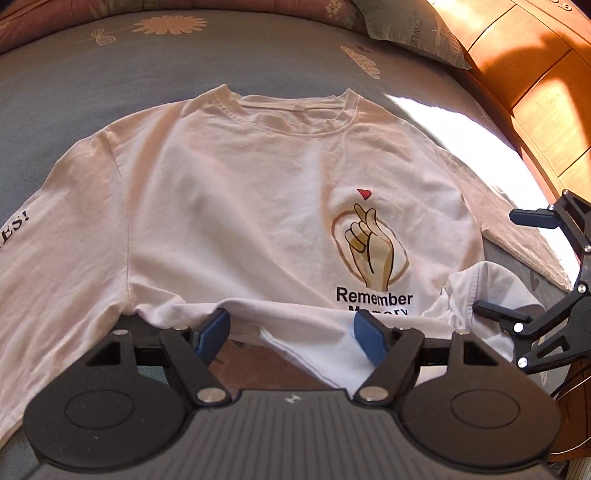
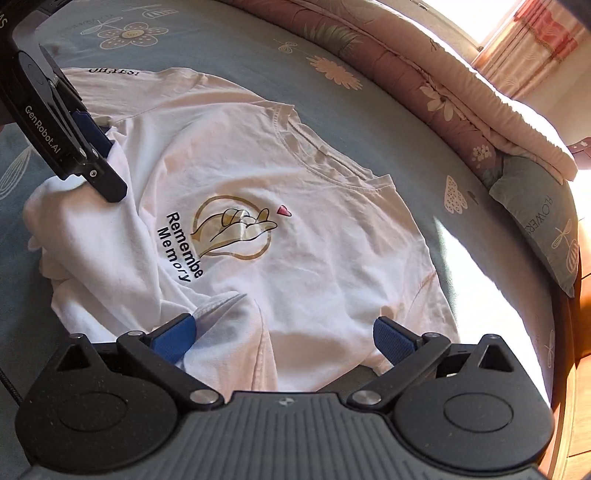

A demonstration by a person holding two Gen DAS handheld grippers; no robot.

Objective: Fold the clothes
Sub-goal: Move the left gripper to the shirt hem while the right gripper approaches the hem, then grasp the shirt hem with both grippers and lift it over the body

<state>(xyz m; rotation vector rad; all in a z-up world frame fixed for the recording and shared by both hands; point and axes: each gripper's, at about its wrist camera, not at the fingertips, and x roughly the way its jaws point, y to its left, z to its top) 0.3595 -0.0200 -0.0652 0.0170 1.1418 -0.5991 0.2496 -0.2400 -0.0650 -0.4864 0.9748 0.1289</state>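
Your T-shirt lies collar away, hem near | bare bed beyond collar | left tongs, right tongs agape over bunched hem

Sun's pouring through a pink-curtained window onto the grey-blue flowered bedsheet and orange wooden headboard.

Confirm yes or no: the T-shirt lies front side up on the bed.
Yes, the T-shirt shows its printed chest graphic facing up on the bed.
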